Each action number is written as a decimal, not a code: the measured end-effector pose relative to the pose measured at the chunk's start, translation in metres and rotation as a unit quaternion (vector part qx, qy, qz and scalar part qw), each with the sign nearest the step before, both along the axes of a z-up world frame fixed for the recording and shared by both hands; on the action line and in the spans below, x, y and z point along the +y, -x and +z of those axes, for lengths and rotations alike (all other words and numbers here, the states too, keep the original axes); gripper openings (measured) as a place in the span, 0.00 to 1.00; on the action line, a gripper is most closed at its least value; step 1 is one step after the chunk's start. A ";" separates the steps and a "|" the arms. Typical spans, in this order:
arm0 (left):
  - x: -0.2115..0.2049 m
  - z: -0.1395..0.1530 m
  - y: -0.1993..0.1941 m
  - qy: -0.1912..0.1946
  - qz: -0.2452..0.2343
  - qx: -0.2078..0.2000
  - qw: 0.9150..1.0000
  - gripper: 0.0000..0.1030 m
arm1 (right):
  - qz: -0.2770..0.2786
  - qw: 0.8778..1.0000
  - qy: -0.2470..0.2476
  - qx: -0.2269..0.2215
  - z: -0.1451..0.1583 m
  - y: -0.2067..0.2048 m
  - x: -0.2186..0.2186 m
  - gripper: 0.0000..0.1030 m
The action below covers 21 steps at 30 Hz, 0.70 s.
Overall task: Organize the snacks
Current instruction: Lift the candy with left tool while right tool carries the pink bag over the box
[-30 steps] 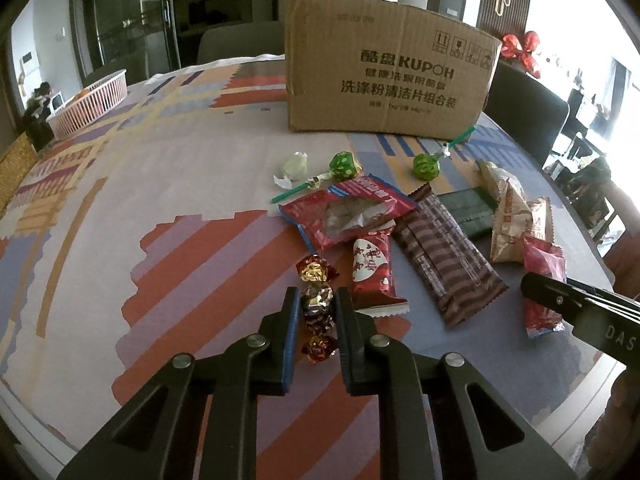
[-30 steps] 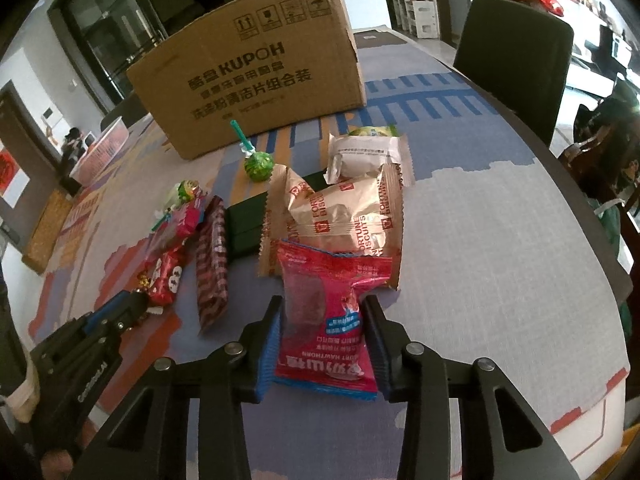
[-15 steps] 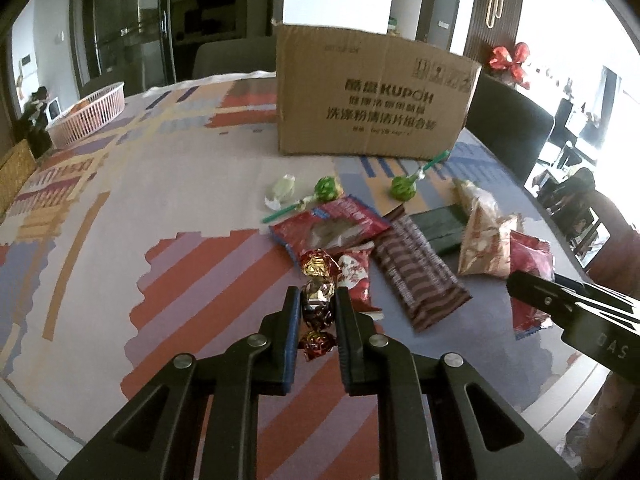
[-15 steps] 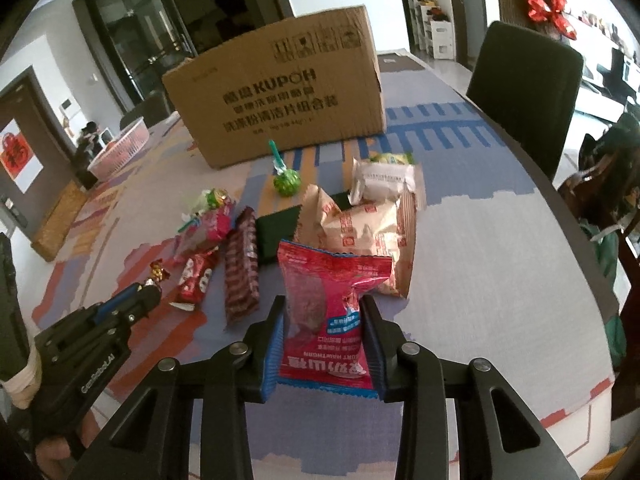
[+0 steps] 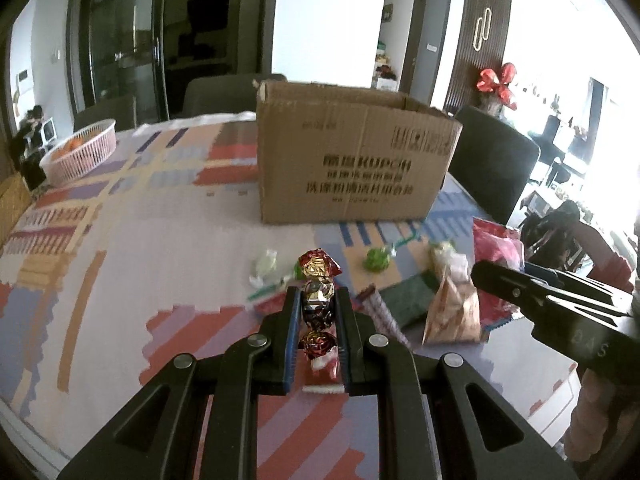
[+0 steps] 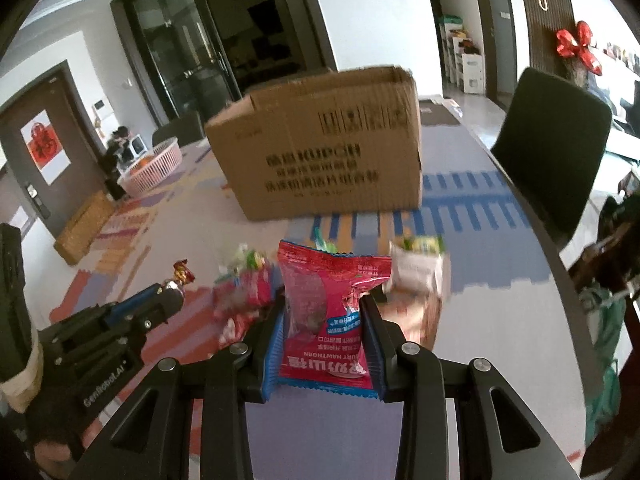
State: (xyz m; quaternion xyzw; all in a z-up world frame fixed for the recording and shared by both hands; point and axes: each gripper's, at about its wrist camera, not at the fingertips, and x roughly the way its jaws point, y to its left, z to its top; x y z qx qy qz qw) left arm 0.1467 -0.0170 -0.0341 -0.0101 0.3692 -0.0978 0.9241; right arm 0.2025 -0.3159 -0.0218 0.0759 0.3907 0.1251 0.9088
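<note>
You are working over a table [image 5: 160, 232] covered by a patterned cloth in red, lilac, blue and yellow blocks, in a room with dark glass doors behind and black chairs [image 6: 554, 144] along the far side. Ahead of you stands an open cardboard box [image 5: 352, 156] printed with dark lettering; its inside is hidden from both views. Between you and the box lie loose snacks: a green lollipop [image 5: 378, 259], a tan snack bag [image 5: 454, 312], a dark green packet [image 5: 412, 294] and a brown striped bar [image 5: 384, 312]. At the far left edge sits a pink basket [image 5: 80, 152] with something orange in it. Your left gripper [image 5: 318, 320] is clamped on a foil-wrapped candy [image 5: 318, 292], held above the cloth. Your right gripper [image 6: 324, 336] pinches a red hawthorn snack packet [image 6: 326, 312], also lifted clear.
</note>
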 end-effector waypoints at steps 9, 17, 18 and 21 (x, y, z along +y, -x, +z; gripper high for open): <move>-0.007 0.035 -0.034 -0.001 -0.009 -0.048 0.999 0.17 | 0.002 0.999 -0.004 -0.047 0.033 -0.035 -0.002 0.35; -0.013 0.070 -0.071 0.004 -0.023 -0.095 0.995 0.17 | -0.001 0.996 -0.010 -0.086 0.062 -0.072 -0.002 0.35; -0.013 0.073 -0.074 0.005 -0.024 -0.098 0.995 0.17 | -0.001 0.996 -0.010 -0.090 0.065 -0.075 -0.001 0.35; -0.013 0.084 -0.086 0.004 -0.026 -0.111 0.993 0.17 | 0.000 0.994 -0.004 -0.105 0.078 -0.087 0.001 0.35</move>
